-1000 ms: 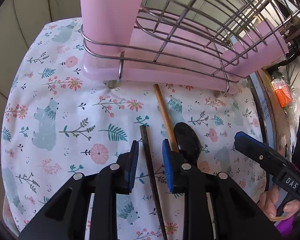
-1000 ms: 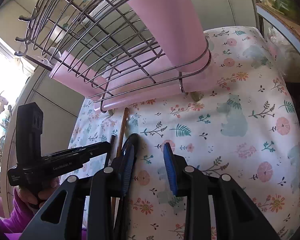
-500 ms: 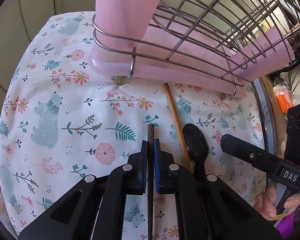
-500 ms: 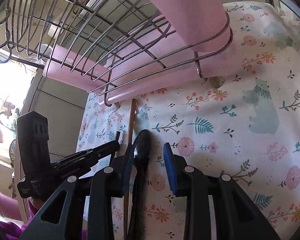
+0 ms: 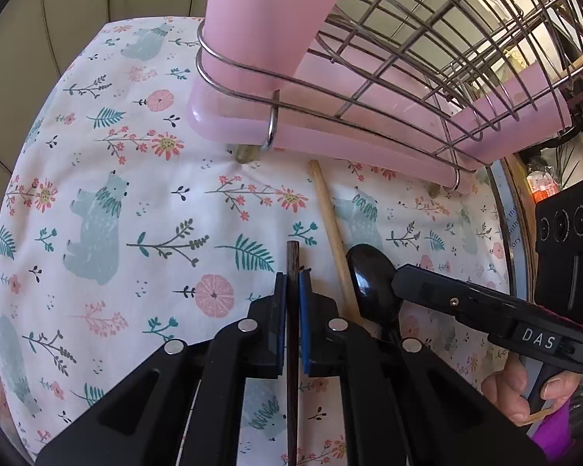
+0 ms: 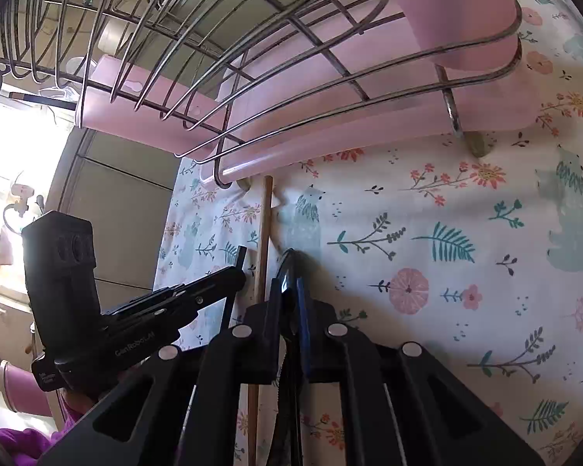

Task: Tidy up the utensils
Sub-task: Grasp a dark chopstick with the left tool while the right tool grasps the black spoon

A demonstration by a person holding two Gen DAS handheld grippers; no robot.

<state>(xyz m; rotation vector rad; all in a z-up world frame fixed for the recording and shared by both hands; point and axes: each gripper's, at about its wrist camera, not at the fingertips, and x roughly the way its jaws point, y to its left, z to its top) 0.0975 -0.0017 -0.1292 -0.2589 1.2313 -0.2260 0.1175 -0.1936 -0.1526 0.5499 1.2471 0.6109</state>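
My left gripper point(image 5: 292, 275) is shut on a dark brown chopstick point(image 5: 292, 256) that sticks out ahead of its blue pads. My right gripper point(image 6: 290, 283) is shut on a black spoon point(image 6: 286, 266), held edge-on; in the left wrist view the spoon bowl point(image 5: 371, 277) lies by the right gripper's finger point(image 5: 447, 299). A light wooden chopstick point(image 5: 330, 225) lies on the cloth between them, its far end near the rack; it also shows in the right wrist view point(image 6: 264, 233). The left gripper's finger point(image 6: 198, 295) shows there too.
A wire dish rack point(image 5: 427, 58) with a pink tray point(image 5: 330, 136) and a pink utensil cup point(image 5: 260, 23) stands at the back of the floral tablecloth point(image 5: 116, 202). The table edge point(image 5: 513, 209) runs at the right.
The right gripper has closed on the black spoon. The left gripper stays shut on the dark chopstick, and both have moved closer to the rack.
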